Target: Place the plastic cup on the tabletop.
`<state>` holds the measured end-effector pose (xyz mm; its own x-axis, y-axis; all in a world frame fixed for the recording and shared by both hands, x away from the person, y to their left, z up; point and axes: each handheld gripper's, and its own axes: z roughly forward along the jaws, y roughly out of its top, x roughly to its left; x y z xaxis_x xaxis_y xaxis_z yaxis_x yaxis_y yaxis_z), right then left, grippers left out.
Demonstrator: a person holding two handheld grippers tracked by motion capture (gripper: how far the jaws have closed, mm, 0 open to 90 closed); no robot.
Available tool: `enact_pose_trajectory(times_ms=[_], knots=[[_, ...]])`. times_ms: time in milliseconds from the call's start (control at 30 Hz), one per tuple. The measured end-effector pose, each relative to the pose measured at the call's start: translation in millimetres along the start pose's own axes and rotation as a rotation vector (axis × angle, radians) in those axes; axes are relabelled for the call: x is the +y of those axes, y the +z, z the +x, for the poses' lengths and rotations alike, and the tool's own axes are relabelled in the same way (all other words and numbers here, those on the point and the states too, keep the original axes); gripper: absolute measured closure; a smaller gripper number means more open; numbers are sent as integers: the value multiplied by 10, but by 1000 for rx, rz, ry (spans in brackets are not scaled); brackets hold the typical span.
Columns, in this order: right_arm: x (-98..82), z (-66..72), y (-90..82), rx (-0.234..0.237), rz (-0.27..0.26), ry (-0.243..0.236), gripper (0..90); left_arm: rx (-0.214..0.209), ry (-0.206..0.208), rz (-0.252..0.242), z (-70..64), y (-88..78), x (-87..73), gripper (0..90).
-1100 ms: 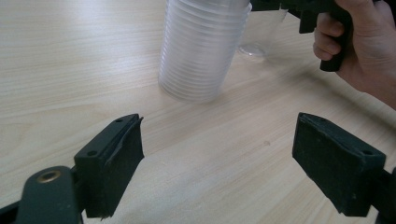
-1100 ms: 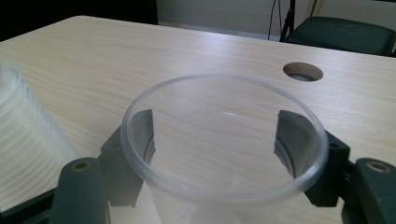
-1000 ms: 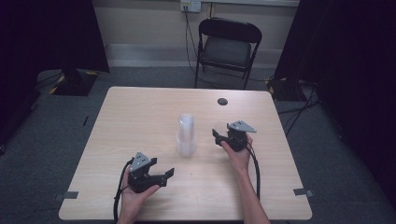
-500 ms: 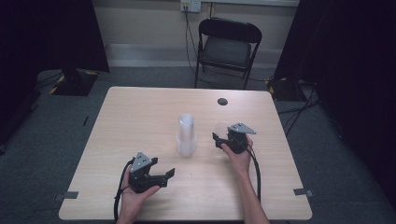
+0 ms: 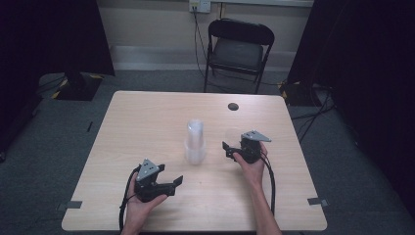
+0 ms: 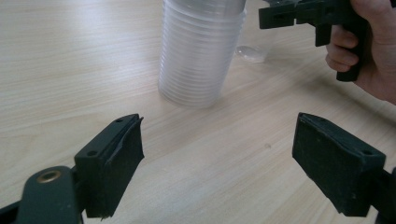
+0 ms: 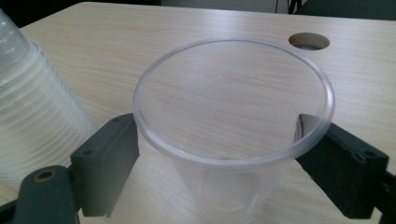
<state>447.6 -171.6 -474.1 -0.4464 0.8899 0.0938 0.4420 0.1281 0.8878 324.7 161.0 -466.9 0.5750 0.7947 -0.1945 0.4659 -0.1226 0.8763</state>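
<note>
A tall stack of clear plastic cups (image 5: pixel 195 142) stands upside down at the table's middle, also in the left gripper view (image 6: pixel 201 51) and the right gripper view (image 7: pixel 32 107). To its right a single clear cup (image 7: pixel 233 140) stands upright between the jaws of my right gripper (image 7: pixel 219 163). Those jaws have just been opening, and the pads now stand apart from the cup's wall. From above, that gripper (image 5: pixel 227 147) points left beside the faint cup (image 5: pixel 234 136). My left gripper (image 5: pixel 173 185) rests near the front edge, open and empty (image 6: pixel 219 149), aimed at the stack.
The light wooden table (image 5: pixel 147 122) has a round cable hole (image 5: pixel 233 106) at its far right. A black folding chair (image 5: pixel 238 49) stands behind the table. Dark curtains hang on both sides of the room.
The right gripper's jaws stand wider around the single cup than before, and that hand has barely shifted. The left hand and the stack of cups have kept still.
</note>
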Motion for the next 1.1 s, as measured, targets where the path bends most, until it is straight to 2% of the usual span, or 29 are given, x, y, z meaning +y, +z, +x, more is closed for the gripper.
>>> enact_pose_trajectory(times_ms=[133, 500, 700, 867, 933, 1033, 1100], knots=[[-39, 16, -62, -8, -4, 8, 142, 7, 5, -3, 14, -9, 12, 162], [-149, 72, -321, 8, -26, 44, 143, 31, 0, -8, 51, -38, 1, 162], [-167, 188, -453, 25, -29, 41, 146, 50, -9, -30, 93, -102, -37, 163], [-247, 303, -582, 49, -37, 35, 152, 75, -9, -36, 128, -137, -77, 163], [-279, 347, -640, 50, -33, 39, 159, 78, -26, -44, 140, -142, -98, 163], [-327, 412, -733, 51, -32, 27, 159, 90, -25, -45, 149, -168, -134, 163], [-373, 428, -801, 53, -56, 46, 170, 88, -39, -55, 152, -178, -162, 163]])
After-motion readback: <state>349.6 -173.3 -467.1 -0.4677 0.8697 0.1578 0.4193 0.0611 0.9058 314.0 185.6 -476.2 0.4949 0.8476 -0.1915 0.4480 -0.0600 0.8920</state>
